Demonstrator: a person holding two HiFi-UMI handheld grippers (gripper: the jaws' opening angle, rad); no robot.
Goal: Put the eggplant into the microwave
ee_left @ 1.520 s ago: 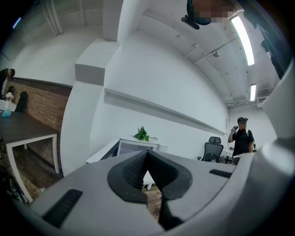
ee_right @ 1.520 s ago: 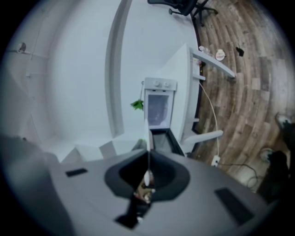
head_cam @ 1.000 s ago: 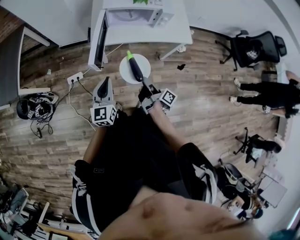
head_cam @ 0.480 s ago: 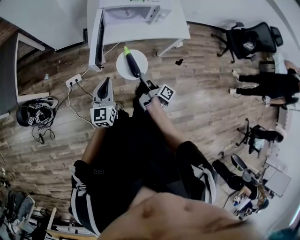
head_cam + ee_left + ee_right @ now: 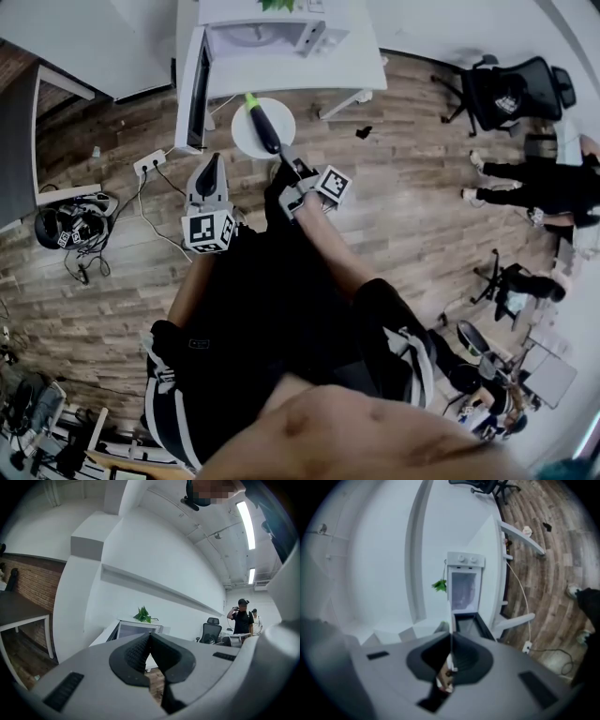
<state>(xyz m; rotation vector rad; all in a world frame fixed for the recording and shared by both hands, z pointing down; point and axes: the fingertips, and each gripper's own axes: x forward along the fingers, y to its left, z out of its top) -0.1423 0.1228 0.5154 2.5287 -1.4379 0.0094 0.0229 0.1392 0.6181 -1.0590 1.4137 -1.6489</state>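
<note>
Right gripper (image 5: 288, 161): jaws pressing together on the near end of the eggplant (image 5: 264, 127), as the head view shows. In the right gripper view the jaws are meeting along a thin line, and the eggplant itself cannot be made out there.

Eggplant: dark body with a bright green tip, running straight out from the right gripper's jaw tips. The green tip is pointing toward the microwave (image 5: 267, 36) and stopping short of it. The body is showing over a round white disc (image 5: 286, 122) just in front of the microwave; whether it is touching the disc cannot be told.

Left gripper (image 5: 208, 167): jaws closing flat against each other with nothing between them, in the left gripper view. It is hanging in front of the microwave, to the left of the eggplant and apart from it.

Microwave: sitting on a white table (image 5: 347, 61), its door (image 5: 197, 89) swinging wide open on the left side and the cavity facing both grippers.

Plant (image 5: 143, 615): green leaves showing on top of the microwave.

Office chair (image 5: 502, 89): black, standing well to the right of the microwave on the wooden floor (image 5: 412, 206).

Power strip (image 5: 150, 159): white, lying on the floor in front of and left of the microwave door.
</note>
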